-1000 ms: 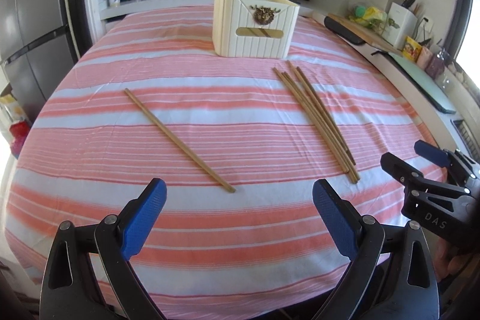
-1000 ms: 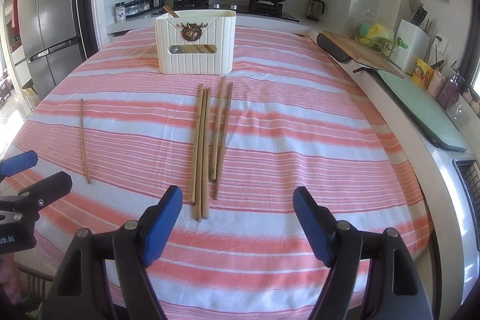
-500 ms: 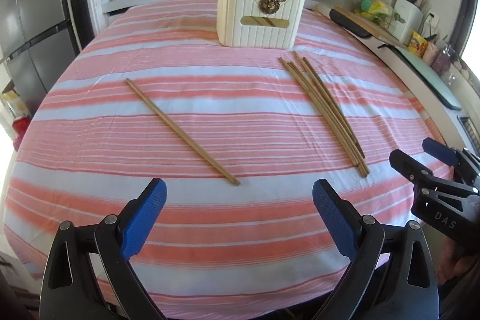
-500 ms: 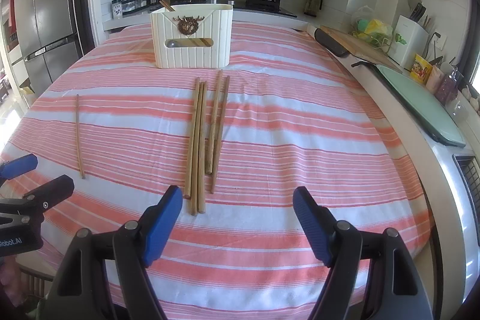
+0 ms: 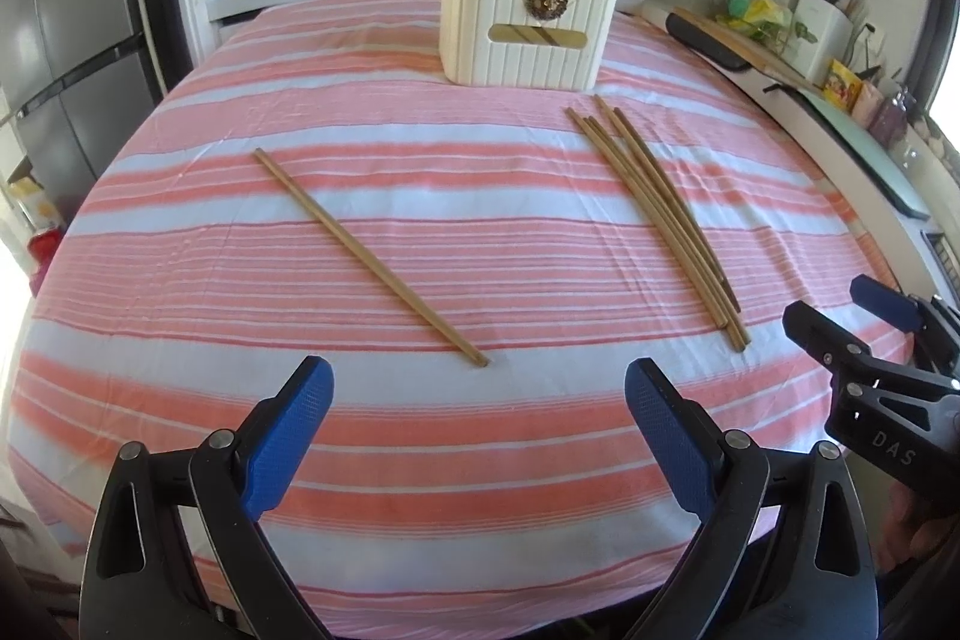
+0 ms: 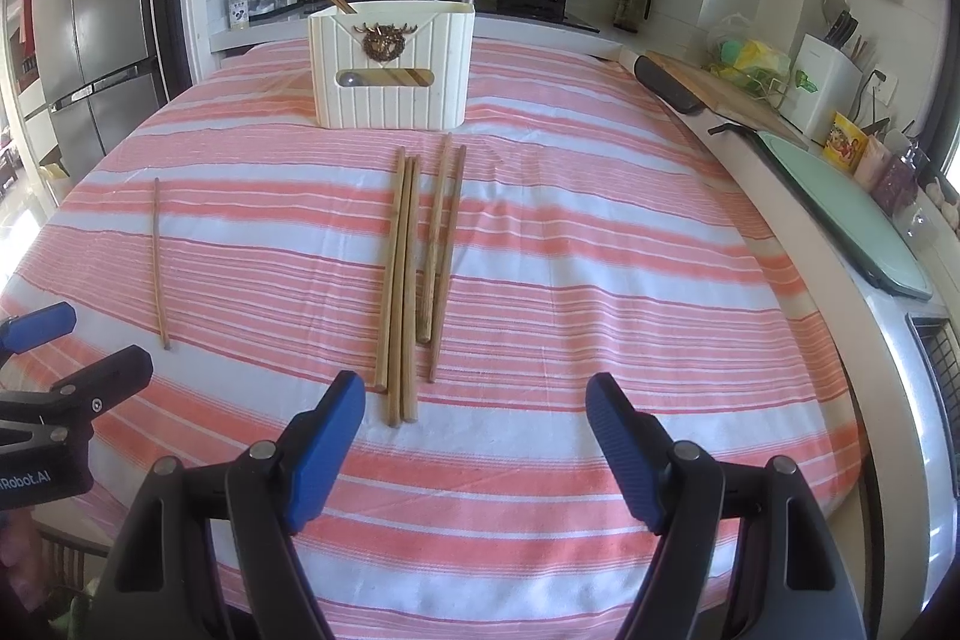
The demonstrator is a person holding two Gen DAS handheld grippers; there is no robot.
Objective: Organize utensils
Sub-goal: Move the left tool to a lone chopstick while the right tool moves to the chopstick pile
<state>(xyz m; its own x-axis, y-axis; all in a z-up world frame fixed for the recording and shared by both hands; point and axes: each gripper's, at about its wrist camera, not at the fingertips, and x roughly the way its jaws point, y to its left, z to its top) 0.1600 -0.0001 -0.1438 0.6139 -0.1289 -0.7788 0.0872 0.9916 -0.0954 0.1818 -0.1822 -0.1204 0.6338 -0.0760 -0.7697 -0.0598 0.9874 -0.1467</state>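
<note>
The left tool is hanging over the near edge of the bench with its blue pads spread wide and nothing between them, and the right tool is doing the same. Against the frames a second earlier, both tools are keeping their wide opening, while the holder and chopsticks are sitting a little lower and nearer in both views. In the left wrist view a single chopstick is lying aslant just above the gap between the pads, its near tip close to them, and the bundle of chopsticks is running toward the right edge. In the right wrist view that bundle is pointing almost straight up the frame, its near ends just above the left pad. The cream holder is standing at upper centre beyond them, a chopstick poking from its top. Only the right wrist view is showing the range hood; each view is catching the other tool at its edge.
</note>
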